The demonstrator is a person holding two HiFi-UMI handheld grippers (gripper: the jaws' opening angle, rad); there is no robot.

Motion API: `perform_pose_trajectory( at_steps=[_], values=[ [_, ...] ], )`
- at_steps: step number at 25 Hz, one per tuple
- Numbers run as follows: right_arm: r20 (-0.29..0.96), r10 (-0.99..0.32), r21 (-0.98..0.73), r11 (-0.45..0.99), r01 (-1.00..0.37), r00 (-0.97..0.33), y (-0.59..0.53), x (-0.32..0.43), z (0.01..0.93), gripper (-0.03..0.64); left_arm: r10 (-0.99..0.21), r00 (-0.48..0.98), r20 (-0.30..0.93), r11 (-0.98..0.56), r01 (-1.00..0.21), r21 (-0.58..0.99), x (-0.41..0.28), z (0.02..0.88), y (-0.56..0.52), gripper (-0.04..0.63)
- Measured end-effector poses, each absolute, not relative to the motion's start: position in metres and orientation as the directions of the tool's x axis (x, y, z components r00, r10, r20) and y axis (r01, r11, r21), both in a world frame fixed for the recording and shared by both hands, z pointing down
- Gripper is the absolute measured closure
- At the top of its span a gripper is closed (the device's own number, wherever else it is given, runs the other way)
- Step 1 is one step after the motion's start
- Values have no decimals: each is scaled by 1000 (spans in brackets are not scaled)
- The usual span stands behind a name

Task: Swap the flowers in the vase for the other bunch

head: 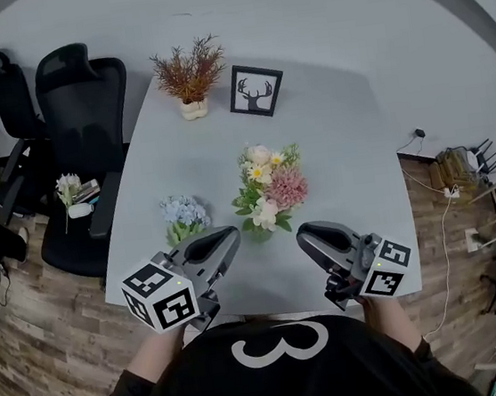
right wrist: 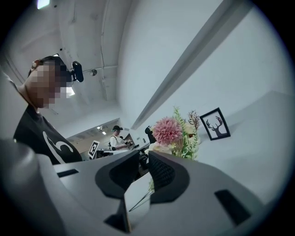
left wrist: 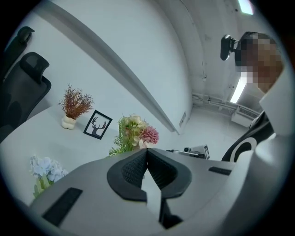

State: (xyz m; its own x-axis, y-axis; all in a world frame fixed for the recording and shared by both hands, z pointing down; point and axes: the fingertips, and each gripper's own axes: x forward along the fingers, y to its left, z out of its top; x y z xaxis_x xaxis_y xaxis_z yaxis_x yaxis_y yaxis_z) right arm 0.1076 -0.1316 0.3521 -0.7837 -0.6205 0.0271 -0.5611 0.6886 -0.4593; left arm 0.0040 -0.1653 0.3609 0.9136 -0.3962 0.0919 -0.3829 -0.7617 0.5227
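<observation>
A mixed bouquet (head: 269, 188) of pink, white and yellow blooms stands mid-table; its blooms hide the vase from above. It also shows in the left gripper view as the bouquet (left wrist: 136, 131) and in the right gripper view (right wrist: 177, 133). A pale blue bunch (head: 183, 212) lies on the table to its left, also seen low at the left (left wrist: 45, 168). My left gripper (head: 228, 236) (left wrist: 146, 151) hovers at the near edge, just short of the blue bunch, shut and empty. My right gripper (head: 304, 233) (right wrist: 144, 154) is near the bouquet's right, with a narrow gap between its jaws and nothing in it.
A dried reddish plant in a white pot (head: 189, 74) and a framed deer picture (head: 255, 90) stand at the table's far end. Black office chairs (head: 75, 106) sit left of the table, one holding a small white flower (head: 69, 186). Cables (head: 460, 171) lie on the floor at right.
</observation>
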Motion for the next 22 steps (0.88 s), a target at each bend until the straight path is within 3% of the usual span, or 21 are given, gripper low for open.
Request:
perform_pose_trajectory(
  at_steps=[2,13,16,22],
  values=[
    [18,-656,-449,668,-593,-754,-135,110,351,531,-372,924,94,-772,-364,521,5,362,-170,584],
    [76,-816,-257,539,-802,-573,-167,109,358,165,-299,947,116,-782,-313,539,6,379,-175,584],
    [86,-841,-159,517,-841,-534,-181,108,354,114,-299,946,126,-782,-319,536,2,381,-177,584],
    [88,-847,-130,513,-849,-525,-218,105,351,87,-312,938,154,-765,-344,545,-10,392,-177,584]
  ],
)
